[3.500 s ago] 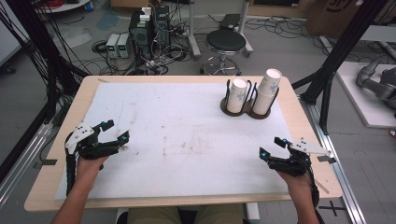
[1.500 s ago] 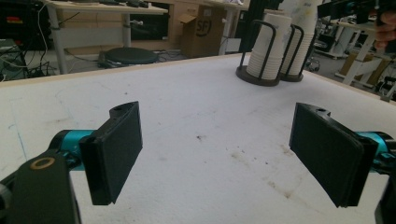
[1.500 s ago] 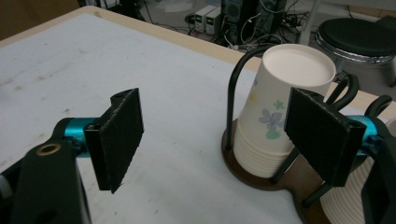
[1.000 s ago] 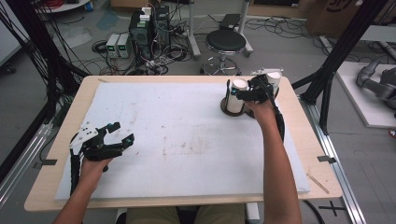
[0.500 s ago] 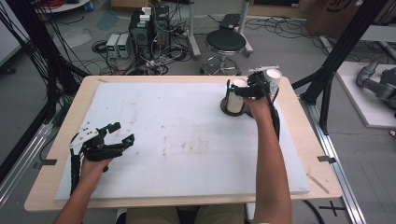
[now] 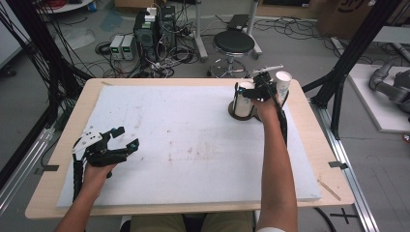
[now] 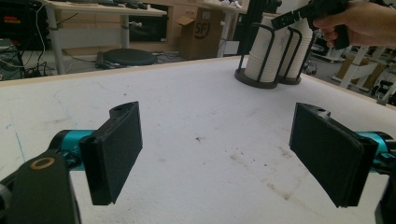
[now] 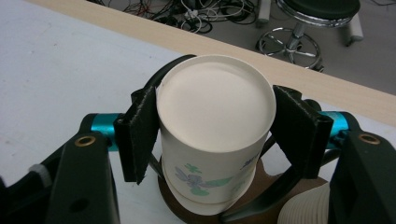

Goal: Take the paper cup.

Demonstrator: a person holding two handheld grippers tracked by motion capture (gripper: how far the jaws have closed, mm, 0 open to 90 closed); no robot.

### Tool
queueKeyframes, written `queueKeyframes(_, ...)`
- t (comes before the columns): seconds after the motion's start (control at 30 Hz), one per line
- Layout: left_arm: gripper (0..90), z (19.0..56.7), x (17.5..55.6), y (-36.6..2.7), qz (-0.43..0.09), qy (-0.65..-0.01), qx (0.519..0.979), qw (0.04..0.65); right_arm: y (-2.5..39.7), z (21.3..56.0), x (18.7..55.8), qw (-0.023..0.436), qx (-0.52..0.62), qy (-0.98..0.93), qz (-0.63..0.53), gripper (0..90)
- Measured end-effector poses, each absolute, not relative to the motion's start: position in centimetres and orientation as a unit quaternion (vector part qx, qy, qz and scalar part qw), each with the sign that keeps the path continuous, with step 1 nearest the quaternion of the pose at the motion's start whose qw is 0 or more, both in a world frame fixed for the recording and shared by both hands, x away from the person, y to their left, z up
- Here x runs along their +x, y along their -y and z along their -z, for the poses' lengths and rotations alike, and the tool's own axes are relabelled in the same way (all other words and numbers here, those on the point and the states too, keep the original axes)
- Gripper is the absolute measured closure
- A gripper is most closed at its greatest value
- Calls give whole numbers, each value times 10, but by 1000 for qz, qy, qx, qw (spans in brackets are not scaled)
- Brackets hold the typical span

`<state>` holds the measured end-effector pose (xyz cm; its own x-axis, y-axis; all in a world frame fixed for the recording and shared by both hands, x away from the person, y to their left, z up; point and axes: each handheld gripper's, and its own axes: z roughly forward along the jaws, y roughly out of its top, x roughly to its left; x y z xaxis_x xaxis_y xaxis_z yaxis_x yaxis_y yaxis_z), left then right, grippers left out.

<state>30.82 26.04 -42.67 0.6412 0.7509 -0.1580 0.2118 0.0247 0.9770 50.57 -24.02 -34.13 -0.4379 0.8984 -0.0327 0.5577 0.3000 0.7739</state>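
Top cup (image 8: 215, 135) of left stack, upside down in dark wire holder (image 6: 240, 115), upper right of high view. Right gripper (image 8: 215, 130) straddles it, pads either side, touching or nearly; firm grasp cannot tell. Second cup stack (image 6: 282, 83) just beside, right.

Risks, judged: lift drags nested cups along; squeeze dents paper wall; holder wire (image 8: 161, 77) snags left pad.

Left gripper (image 6: 124, 139) released, jaws wide, lower left over white mat (image 6: 183, 135). Stool (image 6: 233, 44) beyond table edge.
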Motion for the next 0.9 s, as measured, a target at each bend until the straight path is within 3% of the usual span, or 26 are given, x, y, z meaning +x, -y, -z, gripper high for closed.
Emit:
queueKeyframes(0.43, 172, 427, 308, -259, -218, -362, 665, 616, 247, 333, 501, 247, 470, -759, -376, 369)
queueKeyframes(0.9, 172, 427, 307, -257, -201, -348, 668, 627, 255, 288, 478, 278, 437, -741, -427, 379)
